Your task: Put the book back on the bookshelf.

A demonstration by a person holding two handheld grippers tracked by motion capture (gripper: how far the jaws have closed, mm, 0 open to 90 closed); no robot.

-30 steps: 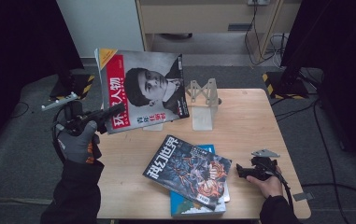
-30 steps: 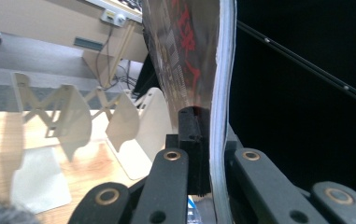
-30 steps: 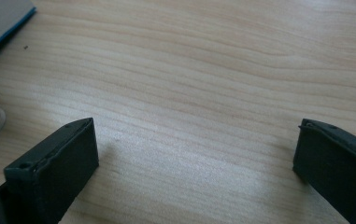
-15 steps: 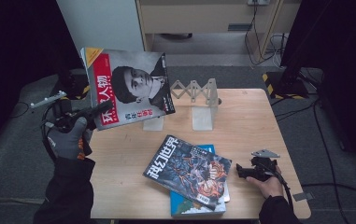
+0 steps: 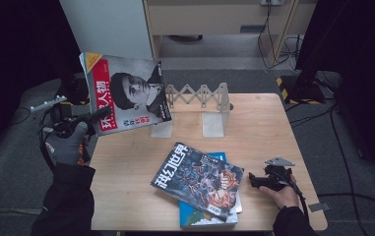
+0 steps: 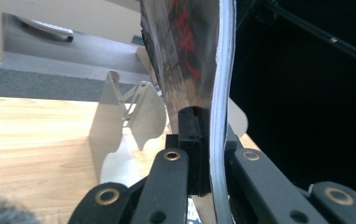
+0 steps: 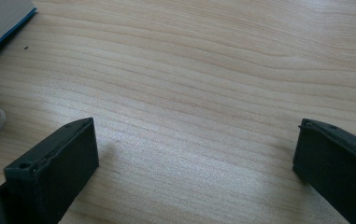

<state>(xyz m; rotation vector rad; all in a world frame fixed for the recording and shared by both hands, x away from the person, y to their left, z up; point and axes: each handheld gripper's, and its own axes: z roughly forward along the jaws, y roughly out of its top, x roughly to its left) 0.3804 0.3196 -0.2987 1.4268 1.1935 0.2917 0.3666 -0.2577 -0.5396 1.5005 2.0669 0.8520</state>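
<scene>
A magazine [image 5: 126,96] with a portrait cover and a red side strip stands tilted above the table's far left corner. My left gripper [image 5: 92,118] is shut on its lower left edge. In the left gripper view the black jaws [image 6: 207,128] pinch the magazine's [image 6: 185,56] glossy pages edge-on. A white accordion book rack [image 5: 197,96] stands stretched out behind it, and its left plate [image 5: 161,129] sits just under the magazine. My right gripper [image 5: 255,181] rests on the table at the front right. It stands open [image 7: 196,140] over bare wood.
A dark comic-style magazine [image 5: 200,179] lies on a blue book [image 5: 195,219] at the table's front middle, just left of my right gripper. A white cabinet [image 5: 106,24] and cables stand behind the wooden table [image 5: 254,128]. Dark floor surrounds it.
My left gripper has carried the magazine to the left, off past the table's corner. The accordion rack has stretched wider, its left plate following. The right gripper has stayed put.
</scene>
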